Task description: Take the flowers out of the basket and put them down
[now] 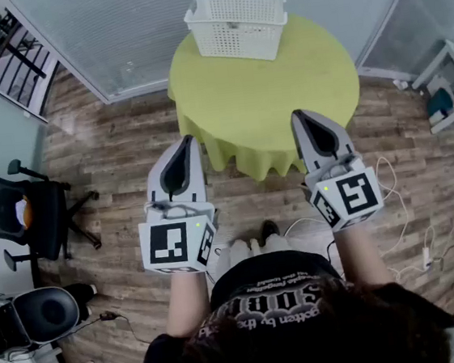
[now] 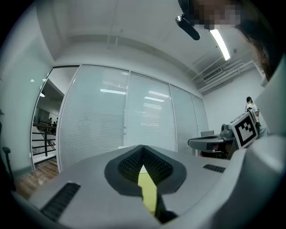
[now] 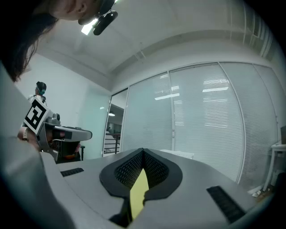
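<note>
Fingertips [image 2: 127, 164] of the left gripper [image 1: 187, 144] press together on nothing, and the right gripper [image 1: 301, 119] is closed and empty too, both held short of the one green-clothed table [image 1: 282, 89]. Nothing looks begun: the single white basket [image 1: 235, 23] sits at the table's far edge, well apart, and no flowers show inside it or on the cloth.
</note>
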{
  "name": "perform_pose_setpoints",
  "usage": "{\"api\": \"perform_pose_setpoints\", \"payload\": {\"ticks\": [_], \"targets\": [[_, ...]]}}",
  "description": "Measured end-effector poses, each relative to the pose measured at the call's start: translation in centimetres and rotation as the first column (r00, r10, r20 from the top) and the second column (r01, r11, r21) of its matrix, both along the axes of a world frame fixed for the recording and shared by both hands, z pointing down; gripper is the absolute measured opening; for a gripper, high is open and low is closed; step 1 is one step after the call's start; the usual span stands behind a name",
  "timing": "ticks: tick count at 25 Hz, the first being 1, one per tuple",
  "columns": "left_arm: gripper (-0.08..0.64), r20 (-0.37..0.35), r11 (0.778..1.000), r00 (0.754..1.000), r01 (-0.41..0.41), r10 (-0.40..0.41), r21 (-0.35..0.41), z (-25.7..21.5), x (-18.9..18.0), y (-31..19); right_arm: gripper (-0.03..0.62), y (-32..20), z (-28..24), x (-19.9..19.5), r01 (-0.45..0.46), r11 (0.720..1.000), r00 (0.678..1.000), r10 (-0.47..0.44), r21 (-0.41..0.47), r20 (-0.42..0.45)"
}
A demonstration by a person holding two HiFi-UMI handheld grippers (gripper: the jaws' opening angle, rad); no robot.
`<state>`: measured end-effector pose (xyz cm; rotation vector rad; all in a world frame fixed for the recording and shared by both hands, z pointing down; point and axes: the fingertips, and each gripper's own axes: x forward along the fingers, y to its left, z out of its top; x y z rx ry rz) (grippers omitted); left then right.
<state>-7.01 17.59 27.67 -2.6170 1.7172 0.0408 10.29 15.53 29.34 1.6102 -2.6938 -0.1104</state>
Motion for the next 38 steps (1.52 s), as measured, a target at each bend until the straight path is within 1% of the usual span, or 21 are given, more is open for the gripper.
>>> {"api": "perform_pose_setpoints", "payload": {"ticks": [10,16,24,29,33,38], "targets": [[0.003,0.002,1.0,1.0,-0.003,0.003,-0.003,0.1,1.5,-1.4,0.028,-1.2,0.0,1.4,-0.001,1.0,1.0,0.001,0.0,0.001],[0.003,0.007,1.0,1.0,-0.005,0.005,-0.011,0.6,2.8,-2.4,0.029,-2.0,0.5,1.7,0.047,0.999,0.998,-0.046,-0.014,0.033],[0.003,0.016,1.0,1.0,-0.022,0.022,-0.018,0.8,4.9,-4.8,0.029,-4.4,0.9,3.0,0.076,0.997,0.997,-0.075,-0.025,0.035],[0.003,0.015,1.0,1.0,0.003,-0.003,-0.018,0.9,5.3,-6.1,0.029,-5.9,1.0,3.5,0.111,0.993,0.993,-0.11,-0.028,0.039],[0.003,0.012,1.0,1.0,0.025,-0.025,-0.018,1.1,5.4,-7.3,0.029,-7.1,1.5,3.8,0.135,0.99,0.991,-0.134,-0.037,0.025],[0.003,0.012,0.999,0.999,0.041,-0.041,-0.026,1.5,5.0,-8.4,0.029,-8.5,2.1,4.0,0.134,0.99,0.991,-0.133,-0.049,0.03]]}}
